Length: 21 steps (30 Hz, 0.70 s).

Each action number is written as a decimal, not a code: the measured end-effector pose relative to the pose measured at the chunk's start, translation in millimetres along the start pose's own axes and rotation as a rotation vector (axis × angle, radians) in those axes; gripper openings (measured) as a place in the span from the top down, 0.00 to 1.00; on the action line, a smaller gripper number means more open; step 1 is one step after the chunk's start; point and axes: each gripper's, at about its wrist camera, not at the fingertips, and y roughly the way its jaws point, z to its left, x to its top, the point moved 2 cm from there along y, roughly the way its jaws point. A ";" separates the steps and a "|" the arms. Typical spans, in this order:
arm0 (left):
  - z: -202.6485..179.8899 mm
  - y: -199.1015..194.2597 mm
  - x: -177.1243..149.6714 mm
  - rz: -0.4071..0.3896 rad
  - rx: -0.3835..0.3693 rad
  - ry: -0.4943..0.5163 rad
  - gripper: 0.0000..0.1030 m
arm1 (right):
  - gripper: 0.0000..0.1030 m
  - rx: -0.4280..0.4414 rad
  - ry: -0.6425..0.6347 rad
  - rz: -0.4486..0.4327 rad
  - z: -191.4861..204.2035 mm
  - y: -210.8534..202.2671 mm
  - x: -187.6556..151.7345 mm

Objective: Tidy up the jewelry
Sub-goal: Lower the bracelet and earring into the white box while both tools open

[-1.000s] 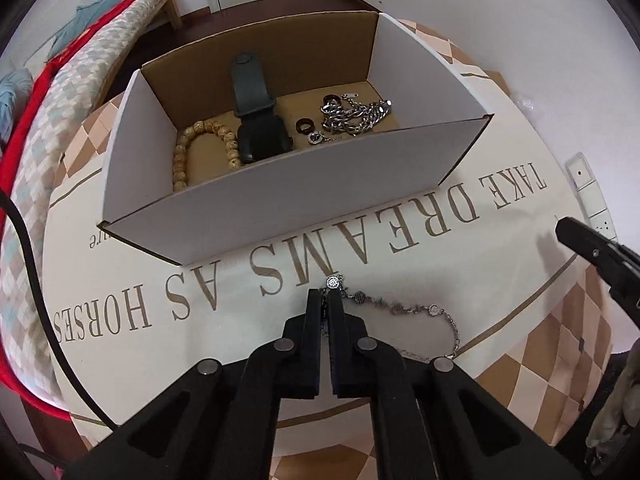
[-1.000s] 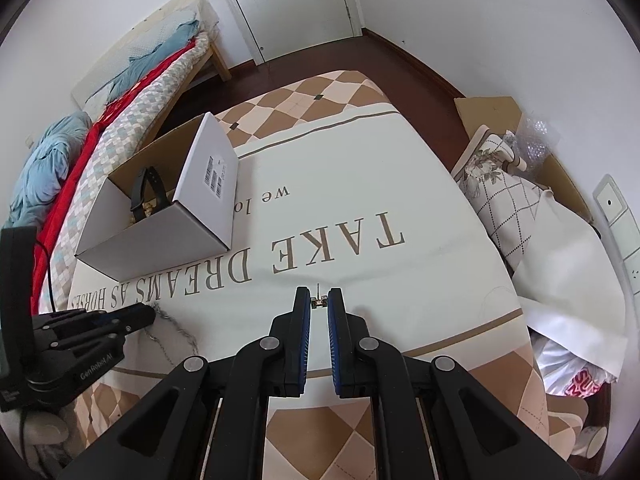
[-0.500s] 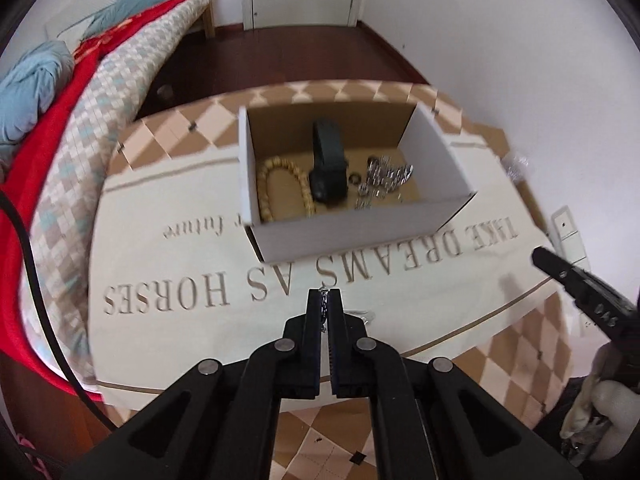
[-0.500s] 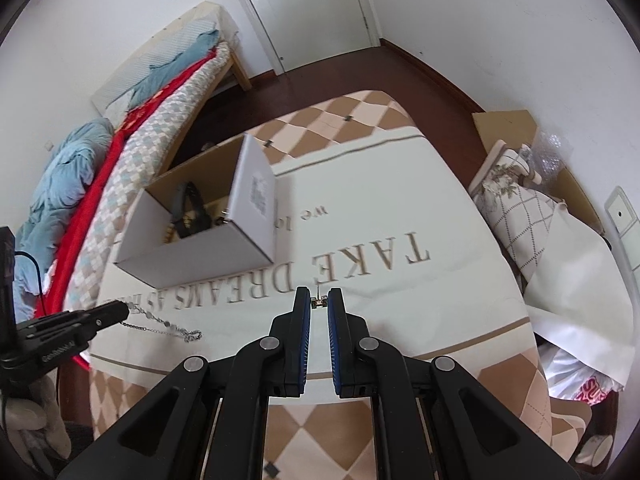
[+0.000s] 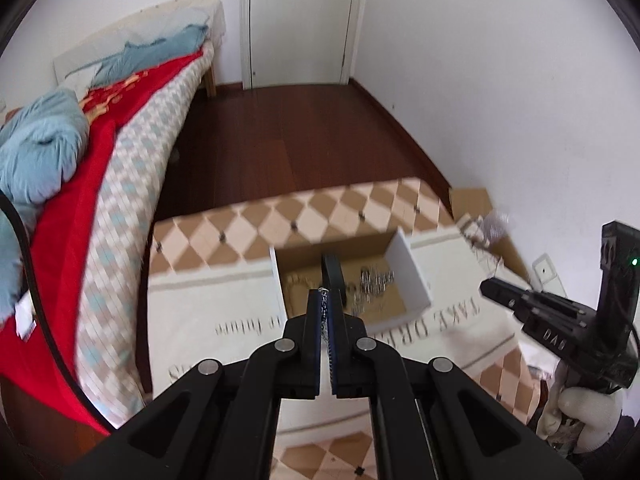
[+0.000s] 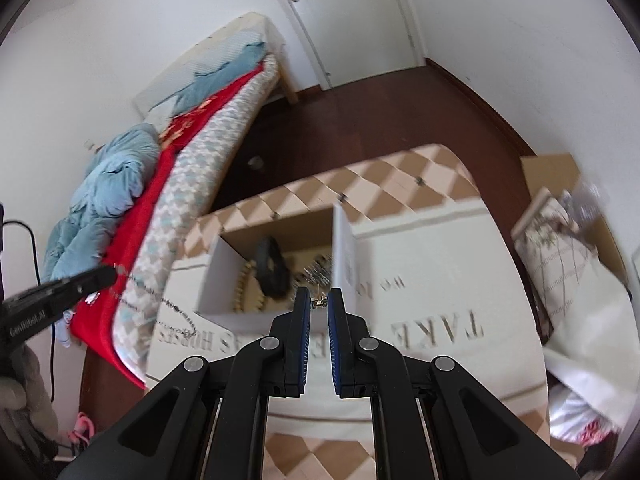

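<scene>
My left gripper (image 5: pixel 326 296) is shut on a silver bead chain (image 5: pixel 325 304), held high above the table; the chain (image 6: pixel 160 300) hangs from its tip in the right wrist view. My right gripper (image 6: pixel 319 299) is shut on a small gold earring (image 6: pixel 319 301), also raised. Below both stands an open white cardboard box (image 5: pixel 416 276) that holds a black watch (image 5: pixel 332 272), a wooden bead bracelet (image 6: pixel 240 288) and a silver link chain (image 5: pixel 376 280). The box also shows in the right wrist view (image 6: pixel 344 248).
The table (image 5: pixel 208 312) wears a cream cloth with a brown diamond border and lettering. A bed (image 5: pixel 100 140) with red and blue covers runs along the left. Dark wood floor (image 5: pixel 288 140), a white door and boxes and bags (image 6: pixel 568 232) at the right wall.
Both grippers have risen well above the table. The left one has lifted the bead chain clear of the cloth, so it now hangs free. The box looks smaller and farther below.
</scene>
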 end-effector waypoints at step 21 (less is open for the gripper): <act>16.9 132.8 32.2 0.219 -0.004 0.020 0.99 | 0.91 0.023 -0.053 0.300 6.2 120.6 49.7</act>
